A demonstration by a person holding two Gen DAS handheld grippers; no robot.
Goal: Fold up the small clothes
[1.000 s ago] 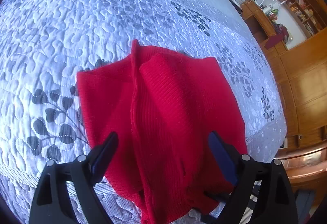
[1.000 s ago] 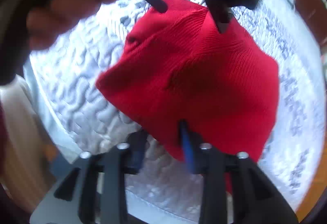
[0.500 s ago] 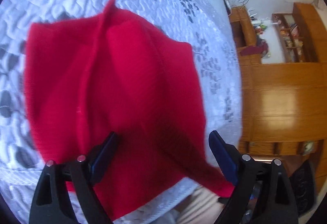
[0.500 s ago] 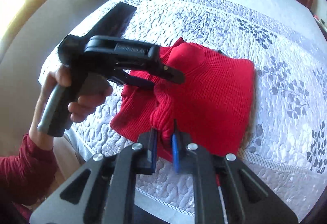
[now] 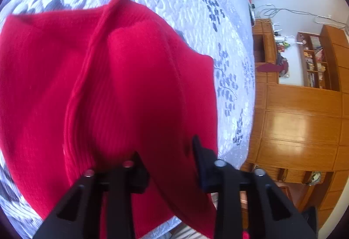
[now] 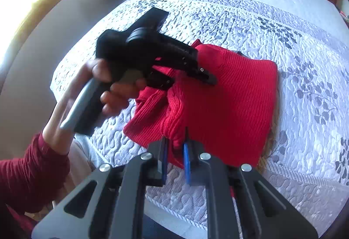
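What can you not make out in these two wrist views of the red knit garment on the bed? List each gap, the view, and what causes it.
- Left wrist view: whether the closing left gripper already pinches the red knit garment; the cloth covers one finger.
- Right wrist view: the garment's near hem, hidden behind the right gripper.
- Right wrist view: the garment's type; it lies bunched.
- Left wrist view: shelf contents, too small.

No readable text

No lettering, label, brand or number can be made out in either wrist view; anything printed is too blurred.
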